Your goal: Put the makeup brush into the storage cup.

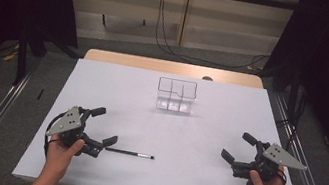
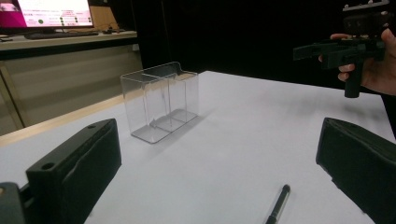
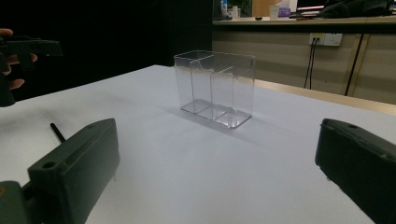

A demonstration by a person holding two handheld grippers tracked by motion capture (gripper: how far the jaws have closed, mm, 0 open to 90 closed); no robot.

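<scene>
Just right of the left gripper, whose jaws are gaping empty, the pen is lying lengthwise left-to-right; the right gripper, likewise spread, is sitting well apart.

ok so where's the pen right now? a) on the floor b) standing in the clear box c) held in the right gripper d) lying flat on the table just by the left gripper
d: the pen lies flat on the table, its end just beside the open jaws of the left gripper, well short of the clear box; the right gripper is open and holds nothing.
</scene>
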